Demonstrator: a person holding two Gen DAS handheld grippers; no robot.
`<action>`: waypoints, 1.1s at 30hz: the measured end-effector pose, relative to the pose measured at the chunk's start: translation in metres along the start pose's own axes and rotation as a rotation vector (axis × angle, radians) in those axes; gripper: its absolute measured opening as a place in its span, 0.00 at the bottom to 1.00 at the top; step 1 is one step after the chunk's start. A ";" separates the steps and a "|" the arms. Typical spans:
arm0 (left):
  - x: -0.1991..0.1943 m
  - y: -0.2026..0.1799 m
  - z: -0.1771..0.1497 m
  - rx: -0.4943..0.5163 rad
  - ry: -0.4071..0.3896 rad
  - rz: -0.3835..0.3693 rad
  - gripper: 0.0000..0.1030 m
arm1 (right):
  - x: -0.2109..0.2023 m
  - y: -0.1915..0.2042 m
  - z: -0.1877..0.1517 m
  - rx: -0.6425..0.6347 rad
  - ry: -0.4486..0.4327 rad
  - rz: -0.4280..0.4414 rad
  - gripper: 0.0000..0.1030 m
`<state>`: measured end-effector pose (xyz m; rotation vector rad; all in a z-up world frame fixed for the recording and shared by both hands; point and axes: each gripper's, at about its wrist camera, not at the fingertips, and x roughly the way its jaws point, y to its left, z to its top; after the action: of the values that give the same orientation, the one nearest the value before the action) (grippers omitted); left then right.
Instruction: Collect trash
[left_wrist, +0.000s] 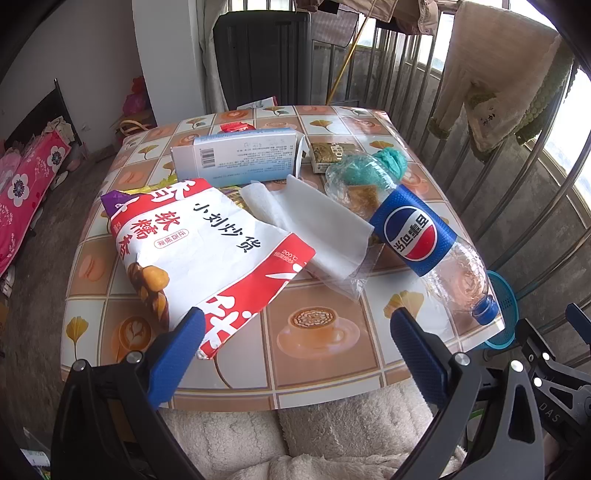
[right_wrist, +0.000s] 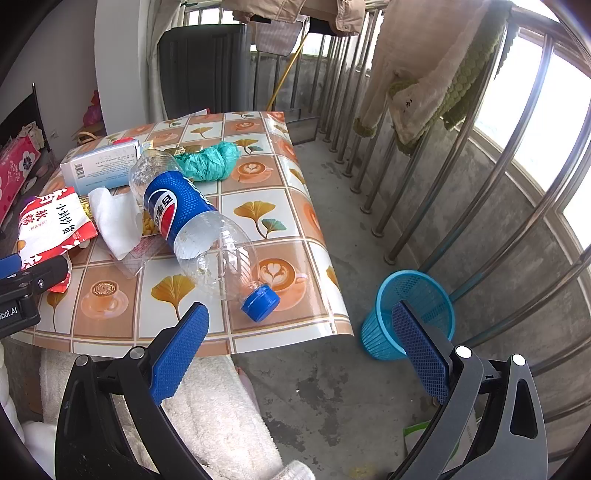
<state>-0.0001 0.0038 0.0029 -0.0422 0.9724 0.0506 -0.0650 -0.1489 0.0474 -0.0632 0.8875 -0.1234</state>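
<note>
Trash lies on a tiled-pattern table (left_wrist: 306, 325): a red and white snack bag (left_wrist: 192, 251), a white tissue (left_wrist: 314, 221), an empty Pepsi bottle (left_wrist: 417, 232) lying on its side, a light blue box (left_wrist: 240, 155) and a crumpled green bag (left_wrist: 373, 166). My left gripper (left_wrist: 295, 332) is open and empty at the table's near edge, its left finger over the snack bag's corner. My right gripper (right_wrist: 301, 328) is open and empty, just short of the bottle's blue cap (right_wrist: 260, 299). A blue mesh wastebasket (right_wrist: 410, 314) stands on the floor right of the table.
A metal railing (right_wrist: 480, 192) with hanging clothes runs along the right. A white fleece blanket (right_wrist: 207, 406) lies below the table's near edge. A dark cabinet (left_wrist: 262, 55) stands behind the table. A pink floral bed (left_wrist: 26, 192) is at far left.
</note>
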 end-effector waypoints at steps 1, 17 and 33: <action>0.000 0.000 0.000 0.000 0.000 0.000 0.95 | 0.000 0.000 0.000 0.000 0.000 0.000 0.93; 0.000 0.000 -0.001 0.000 -0.001 0.000 0.95 | -0.004 0.002 0.005 0.011 -0.024 0.007 0.93; -0.004 0.010 -0.003 -0.026 -0.045 -0.048 0.95 | -0.011 0.014 0.021 0.007 -0.093 0.089 0.93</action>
<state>-0.0057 0.0135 0.0048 -0.0881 0.9257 0.0204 -0.0548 -0.1337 0.0675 -0.0229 0.7958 -0.0400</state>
